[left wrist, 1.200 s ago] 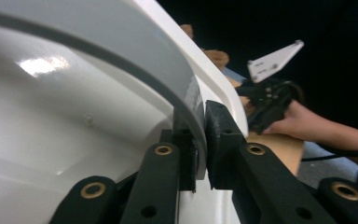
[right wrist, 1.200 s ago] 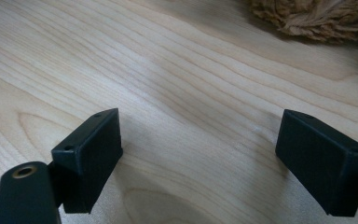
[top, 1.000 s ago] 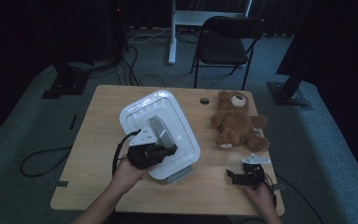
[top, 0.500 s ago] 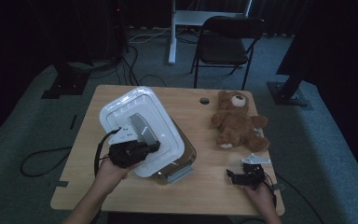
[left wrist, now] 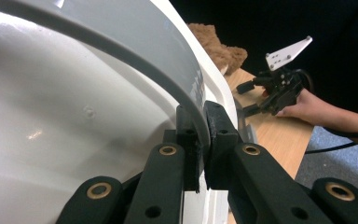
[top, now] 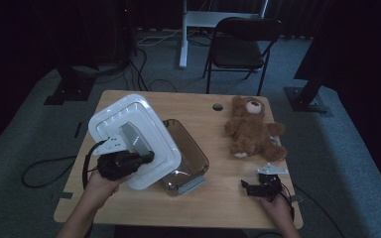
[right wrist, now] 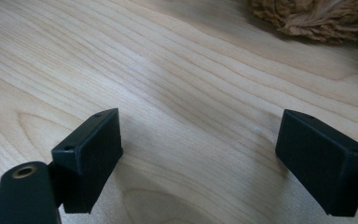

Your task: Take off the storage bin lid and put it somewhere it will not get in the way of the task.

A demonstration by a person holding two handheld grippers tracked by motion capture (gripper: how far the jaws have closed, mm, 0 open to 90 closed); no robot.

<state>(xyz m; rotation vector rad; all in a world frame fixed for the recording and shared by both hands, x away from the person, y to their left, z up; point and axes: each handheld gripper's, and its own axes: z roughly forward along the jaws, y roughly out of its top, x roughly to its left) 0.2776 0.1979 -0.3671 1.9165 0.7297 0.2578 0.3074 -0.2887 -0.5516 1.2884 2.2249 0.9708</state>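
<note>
- A clear brownish bin (top: 191, 158) sits on the wooden table (top: 218, 198), a little left of the middle, with its top uncovered; from the high view I can make out nothing inside it beyond glare on the plastic.
- The bin's long axis runs from the far left toward the near right of the table.
- The white lid (top: 134, 139) is off the bin, held up and tilted over the bin's left side, its near-right edge overlapping the bin's left rim in the high view.
- The lid's long axis runs roughly the same diagonal as the bin; its top face, with the grey handle (top: 131, 139), is turned up and toward the person.
- The left gripper (top: 146, 156) is pinching the grey handle: in the left gripper view its jaws press on the handle (left wrist: 121, 51) from both sides, the white lid (left wrist: 51, 116) curving away to the left.
- The right gripper (top: 247, 188) rests low at the table's near right edge, jaws spread wide over bare wood, nothing between them.
- A brown teddy bear (top: 250, 129) lies on the right half of the table, well apart from the bin, head toward the far edge.
</note>
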